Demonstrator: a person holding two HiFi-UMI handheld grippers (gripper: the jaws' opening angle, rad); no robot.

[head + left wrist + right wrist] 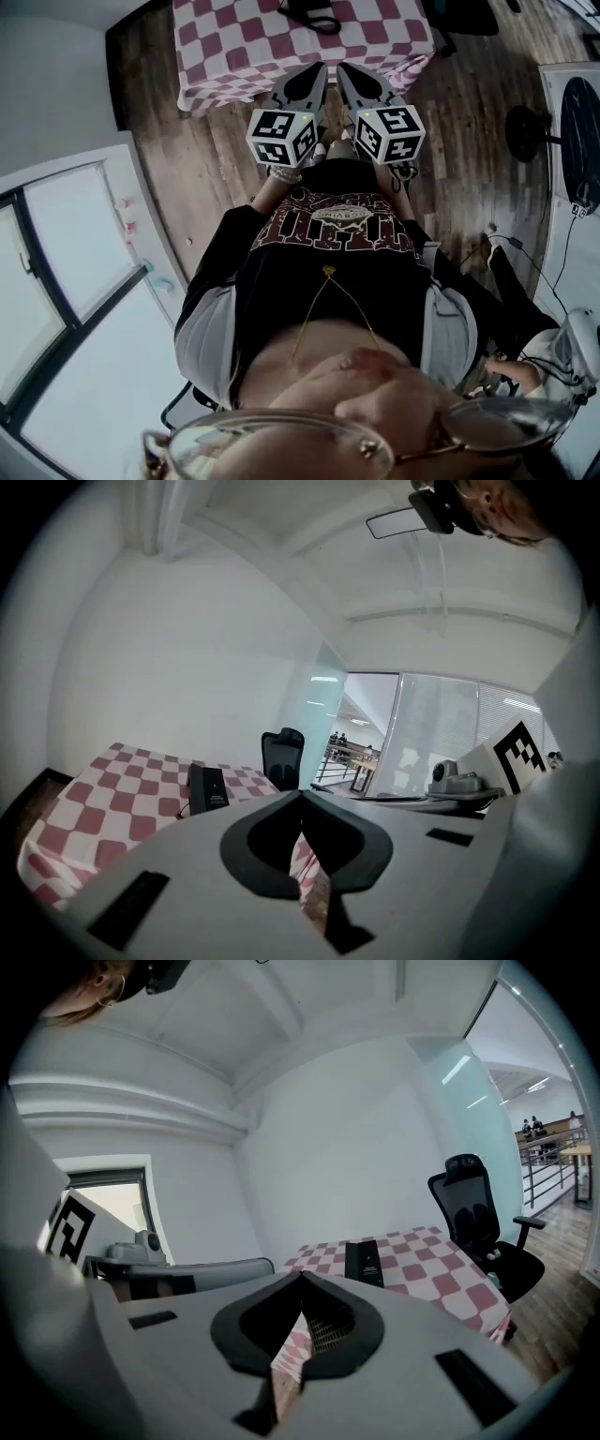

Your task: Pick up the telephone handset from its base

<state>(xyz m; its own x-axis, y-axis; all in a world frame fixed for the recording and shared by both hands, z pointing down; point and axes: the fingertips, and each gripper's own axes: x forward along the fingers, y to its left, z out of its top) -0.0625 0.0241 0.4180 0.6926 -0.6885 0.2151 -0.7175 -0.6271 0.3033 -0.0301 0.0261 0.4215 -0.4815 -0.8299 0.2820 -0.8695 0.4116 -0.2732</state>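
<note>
With the approach judged to be the step in hand, the left tool (317, 70) and right tool (349, 73) are being held side by side, both pressed together and empty, well short of the checked desk (234, 47), where the telephone (314, 14) is being left untouched, so closing in and spreading a tool is being called for next.

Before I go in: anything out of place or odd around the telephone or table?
Nothing stands out. The telephone lies flat on the checked tablecloth. The left gripper and right gripper are shut, empty and short of it.
</note>
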